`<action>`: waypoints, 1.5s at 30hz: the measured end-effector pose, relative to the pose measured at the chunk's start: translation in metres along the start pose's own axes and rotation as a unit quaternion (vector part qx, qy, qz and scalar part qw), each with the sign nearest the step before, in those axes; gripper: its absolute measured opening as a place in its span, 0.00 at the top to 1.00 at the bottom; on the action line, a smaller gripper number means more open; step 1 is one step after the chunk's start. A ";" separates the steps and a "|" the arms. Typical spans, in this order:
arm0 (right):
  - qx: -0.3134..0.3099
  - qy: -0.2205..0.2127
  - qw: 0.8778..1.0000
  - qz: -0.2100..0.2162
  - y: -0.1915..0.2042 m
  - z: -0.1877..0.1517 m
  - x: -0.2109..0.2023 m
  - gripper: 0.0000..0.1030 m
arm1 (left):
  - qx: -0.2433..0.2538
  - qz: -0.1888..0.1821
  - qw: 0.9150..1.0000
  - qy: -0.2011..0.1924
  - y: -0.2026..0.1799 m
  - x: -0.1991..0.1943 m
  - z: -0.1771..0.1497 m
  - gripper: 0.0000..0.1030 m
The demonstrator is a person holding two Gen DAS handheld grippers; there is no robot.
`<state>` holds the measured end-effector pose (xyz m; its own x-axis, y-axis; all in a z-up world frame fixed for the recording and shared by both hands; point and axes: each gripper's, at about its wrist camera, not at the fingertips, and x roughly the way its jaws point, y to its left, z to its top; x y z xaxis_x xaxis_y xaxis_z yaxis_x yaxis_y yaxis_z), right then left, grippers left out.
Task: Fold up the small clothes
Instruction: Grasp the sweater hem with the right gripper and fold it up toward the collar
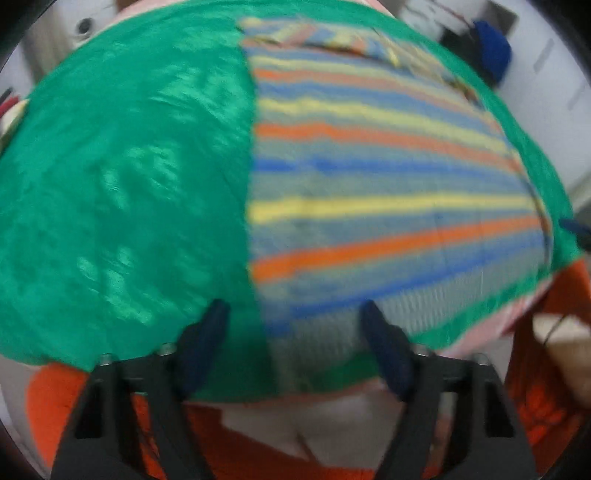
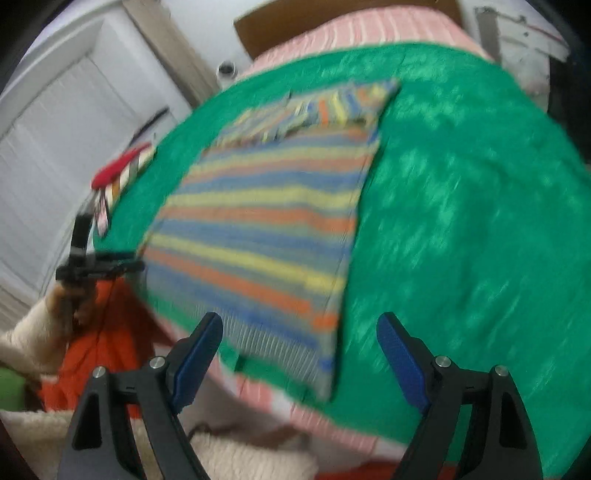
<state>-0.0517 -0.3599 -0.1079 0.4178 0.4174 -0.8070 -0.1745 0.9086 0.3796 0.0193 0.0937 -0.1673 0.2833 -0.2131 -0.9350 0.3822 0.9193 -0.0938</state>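
A striped garment (image 1: 388, 177) lies flat on the green cloth (image 1: 122, 192); the left hand-held gripper (image 1: 295, 325) and right hand-held gripper (image 2: 299, 336) are both spread, pinching nothing.

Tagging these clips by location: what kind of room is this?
Probably a bedroom at home. The striped garment lies on a green cloth spread over what looks like a bed with pink striped bedding and a brown headboard, beside white panelled doors.

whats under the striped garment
The striped garment lies flat on a green cloth, which covers a pink striped surface. What lies directly beneath the garment's middle is covered.
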 end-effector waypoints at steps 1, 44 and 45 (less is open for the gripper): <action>0.007 0.011 1.000 -0.003 -0.001 -0.004 0.008 0.26 | 0.013 0.008 1.000 -0.002 -0.006 0.001 -0.001 0.29; 0.070 -0.082 0.994 0.002 -0.117 0.310 0.081 0.66 | -0.170 -0.106 0.966 -0.165 0.106 0.016 0.242 0.22; 0.046 -0.035 0.998 0.032 -0.093 0.317 0.095 0.66 | -0.159 -0.103 0.968 -0.161 0.096 0.014 0.225 0.22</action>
<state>0.2865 -0.4108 -0.0765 0.4704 0.4687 -0.7477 -0.1208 0.8735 0.4715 0.2575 0.1045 -0.1121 0.5095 -0.4486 -0.7343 0.1837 0.8904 -0.4165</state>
